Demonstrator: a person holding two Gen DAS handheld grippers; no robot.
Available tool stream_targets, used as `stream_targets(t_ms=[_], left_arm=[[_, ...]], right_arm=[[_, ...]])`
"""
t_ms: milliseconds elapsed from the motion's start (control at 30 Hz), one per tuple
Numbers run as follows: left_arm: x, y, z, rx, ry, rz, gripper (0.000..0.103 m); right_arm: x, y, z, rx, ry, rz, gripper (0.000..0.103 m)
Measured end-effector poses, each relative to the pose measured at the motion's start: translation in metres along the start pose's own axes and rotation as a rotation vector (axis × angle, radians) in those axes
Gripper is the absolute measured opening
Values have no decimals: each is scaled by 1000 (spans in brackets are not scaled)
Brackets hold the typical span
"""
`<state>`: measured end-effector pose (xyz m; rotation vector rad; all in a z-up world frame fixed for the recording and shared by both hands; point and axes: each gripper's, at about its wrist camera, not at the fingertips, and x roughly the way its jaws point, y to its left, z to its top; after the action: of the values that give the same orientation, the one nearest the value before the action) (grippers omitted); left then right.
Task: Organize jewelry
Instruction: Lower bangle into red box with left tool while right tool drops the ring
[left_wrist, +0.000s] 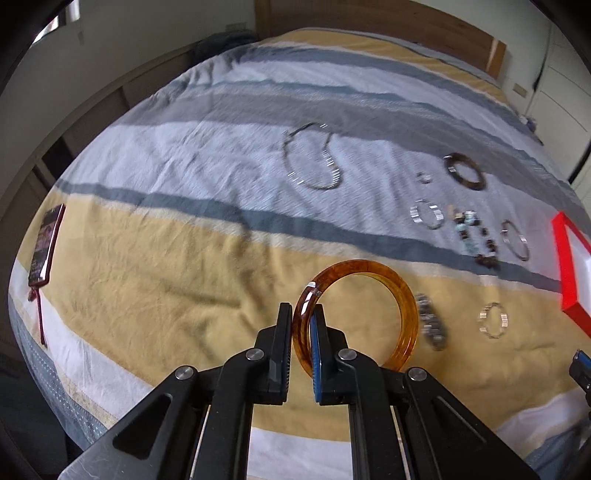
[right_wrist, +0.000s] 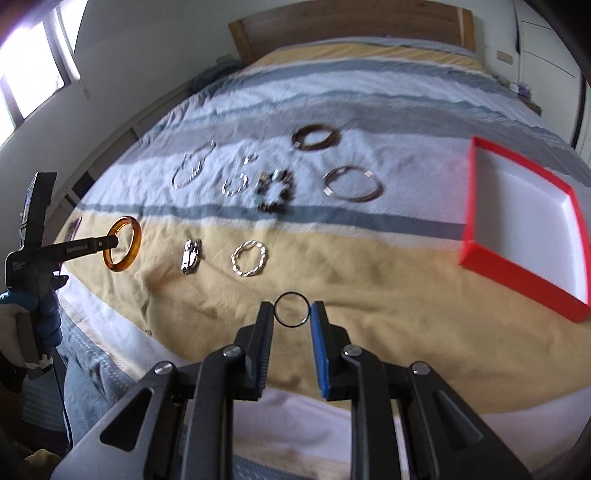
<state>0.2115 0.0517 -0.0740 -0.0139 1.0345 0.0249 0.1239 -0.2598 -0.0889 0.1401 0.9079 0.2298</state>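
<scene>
Over a bed with a striped yellow, white and grey bedspread (right_wrist: 332, 280), the left gripper (left_wrist: 303, 317) is clamped on the rim of an amber bangle (left_wrist: 402, 291), holding it upright above the yellow stripe. The right gripper (right_wrist: 291, 310) pinches a thin black ring (right_wrist: 291, 294) between its fingertips. More bracelets lie spread on the cover, among them a dark brown bangle (right_wrist: 314, 137), a beaded bracelet (right_wrist: 275, 192) and a twisted silver bracelet (right_wrist: 249, 257), with an open red box (right_wrist: 476, 236) lined in white off to the right.
</scene>
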Motion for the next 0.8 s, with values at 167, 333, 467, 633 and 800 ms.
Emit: stream_targets(t_ms=[167,333,467,633,800], left_arm=[[-30,-63,9,77,-43,-92,9],[-44,-151,26,184,-62,-212,9],[-45,-238,38,285,-64,-295,9],[-28,-338,39,434,-46,-340,9],[6,-405,28,532,11,-338,9]], right_arm=[[-35,-35,-2,33,-56,-37,19],[-64,-92,2,69,-92,-117,19],[-79,-142,13,80,-105,-182,19],[-74,-194,30,86,-87,-218,19],[-49,-228,36,89,-36,-217,19]])
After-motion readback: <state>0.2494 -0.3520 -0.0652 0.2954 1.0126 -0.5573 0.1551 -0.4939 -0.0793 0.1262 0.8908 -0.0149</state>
